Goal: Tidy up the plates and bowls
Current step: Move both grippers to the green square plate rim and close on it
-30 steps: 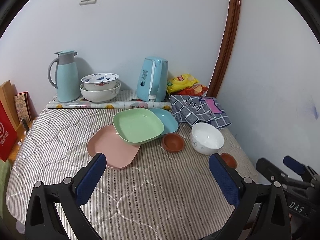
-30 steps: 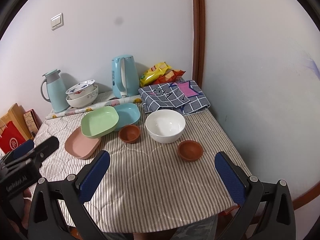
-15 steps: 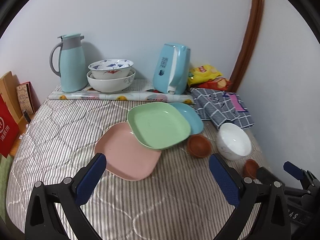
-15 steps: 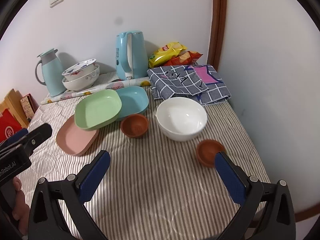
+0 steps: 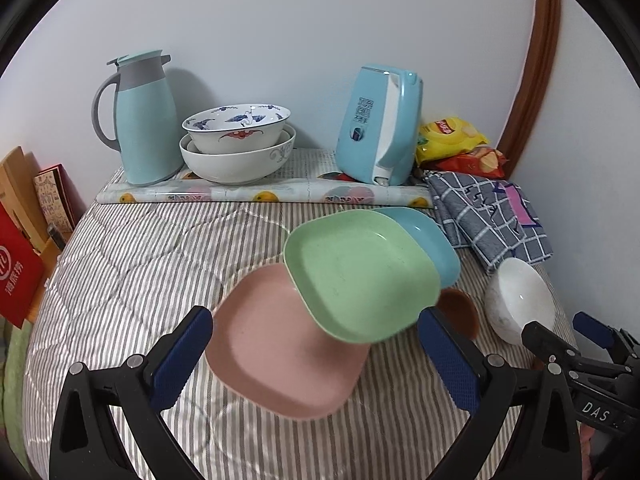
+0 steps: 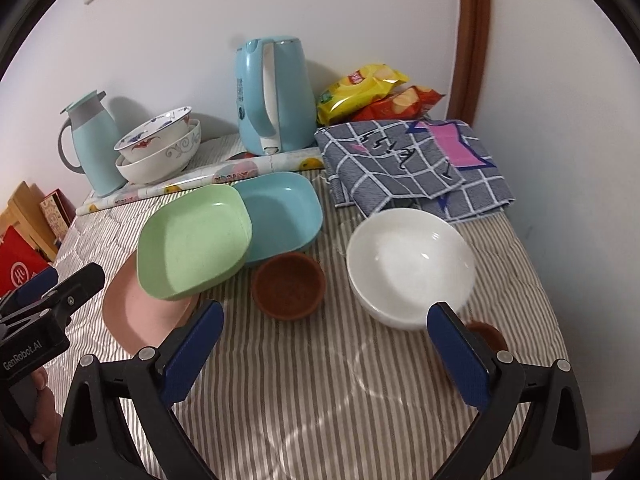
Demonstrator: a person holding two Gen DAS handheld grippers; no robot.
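Note:
A green square plate (image 5: 360, 272) (image 6: 192, 244) rests tilted, overlapping a pink plate (image 5: 280, 352) (image 6: 140, 316) and a blue plate (image 5: 432, 236) (image 6: 280, 212). A brown small bowl (image 6: 288, 286) (image 5: 460, 312) sits beside a white bowl (image 6: 408, 264) (image 5: 520, 300). A second brown bowl (image 6: 486, 334) is partly hidden behind my right finger. My left gripper (image 5: 316, 360) is open and empty, over the pink plate. My right gripper (image 6: 324, 352) is open and empty, in front of the brown and white bowls.
At the back stand two stacked patterned bowls (image 5: 240, 144), a teal jug (image 5: 144, 116), a blue kettle (image 5: 380, 124), a rolled sheet (image 5: 260, 192), chip bags (image 6: 376, 92) and a checked cloth (image 6: 408, 164). The wall is close on the right.
Both grippers have moved forward and lower toward the dishes, which now look larger. The left one now reaches over the pink plate. Both stay open. No dish has moved.

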